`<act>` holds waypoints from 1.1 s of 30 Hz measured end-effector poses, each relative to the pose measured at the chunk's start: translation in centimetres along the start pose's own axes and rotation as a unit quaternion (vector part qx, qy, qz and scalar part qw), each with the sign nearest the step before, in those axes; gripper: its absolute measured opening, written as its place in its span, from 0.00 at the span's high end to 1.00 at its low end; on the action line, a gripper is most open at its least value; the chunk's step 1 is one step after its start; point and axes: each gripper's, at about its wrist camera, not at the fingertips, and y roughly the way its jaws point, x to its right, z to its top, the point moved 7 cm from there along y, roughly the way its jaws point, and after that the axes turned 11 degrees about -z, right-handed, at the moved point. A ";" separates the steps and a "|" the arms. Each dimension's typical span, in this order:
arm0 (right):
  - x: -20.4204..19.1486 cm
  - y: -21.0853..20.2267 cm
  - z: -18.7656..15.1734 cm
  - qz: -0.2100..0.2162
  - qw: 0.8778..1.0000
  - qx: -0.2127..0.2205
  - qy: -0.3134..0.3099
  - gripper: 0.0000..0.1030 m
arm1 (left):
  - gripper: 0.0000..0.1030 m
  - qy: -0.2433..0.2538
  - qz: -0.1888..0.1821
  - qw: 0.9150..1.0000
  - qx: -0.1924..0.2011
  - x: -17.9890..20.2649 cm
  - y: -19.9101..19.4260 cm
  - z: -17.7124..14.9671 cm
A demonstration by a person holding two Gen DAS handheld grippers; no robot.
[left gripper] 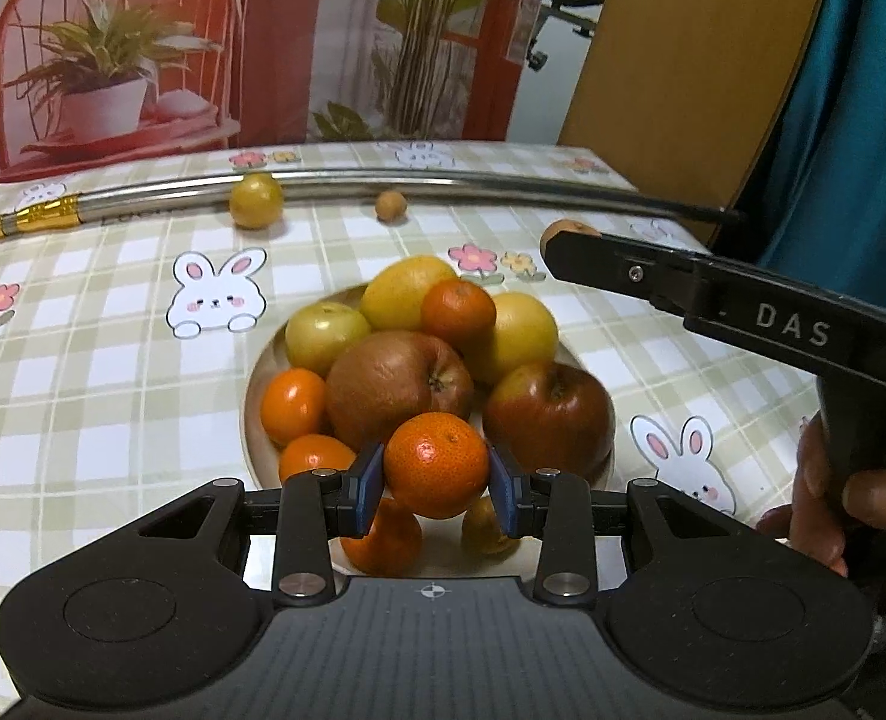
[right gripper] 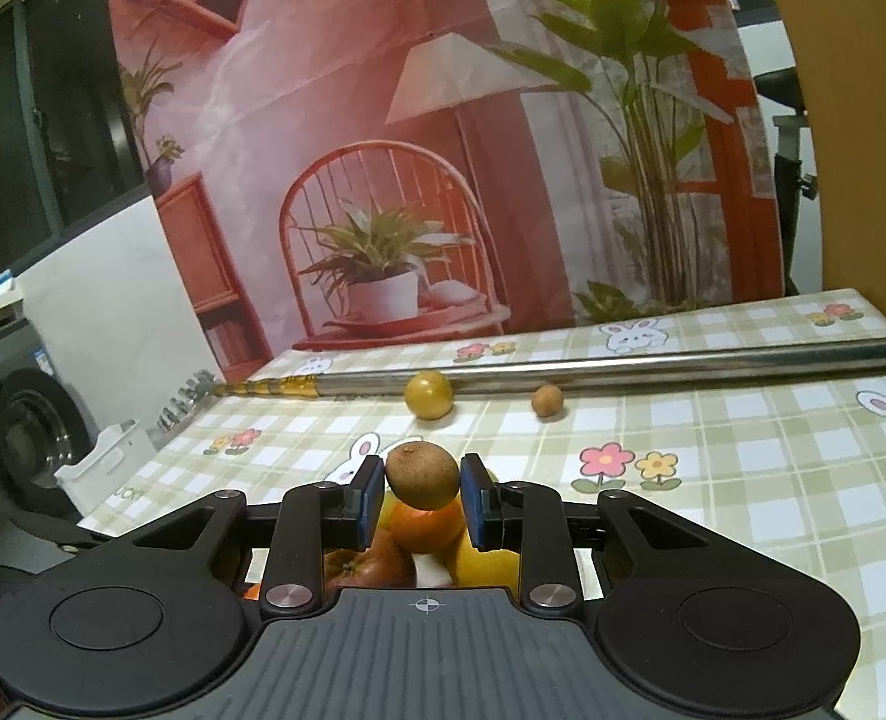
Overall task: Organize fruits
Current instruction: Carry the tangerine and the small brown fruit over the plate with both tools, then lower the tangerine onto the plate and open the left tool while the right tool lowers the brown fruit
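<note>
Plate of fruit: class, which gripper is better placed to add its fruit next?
Left. The left gripper holds its tangerine right over the plate; the right gripper with its brown fruit sits at the far side.

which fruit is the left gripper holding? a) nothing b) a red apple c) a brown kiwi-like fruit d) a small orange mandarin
d: in the left wrist view the left gripper has its blue pads against both sides of a small orange mandarin, held over the plate of fruit. The brown fruit sits in the right gripper instead.
</note>
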 end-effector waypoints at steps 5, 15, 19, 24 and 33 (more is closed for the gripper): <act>0.0 0.3 -0.6 0.007 1.000 -0.009 0.002 0.75 | 0.62 0.010 0.009 1.000 -0.009 0.3 0.6 -0.3; -0.7 1.3 -1.7 0.015 0.999 -0.035 -0.010 0.75 | 0.62 0.017 0.008 1.000 -0.013 0.3 1.1 -0.7; -0.8 1.5 -2.0 0.016 0.999 -0.041 -0.013 0.75 | 0.62 0.021 0.008 1.000 -0.016 0.4 1.3 -0.8; -0.6 2.1 -2.1 0.019 0.999 -0.050 -0.005 0.75 | 0.62 0.018 0.009 1.000 -0.015 0.3 1.3 -0.8; -1.0 2.6 -2.7 0.020 0.998 -0.062 -0.012 0.74 | 0.62 0.015 0.009 1.000 -0.014 0.2 1.3 -0.7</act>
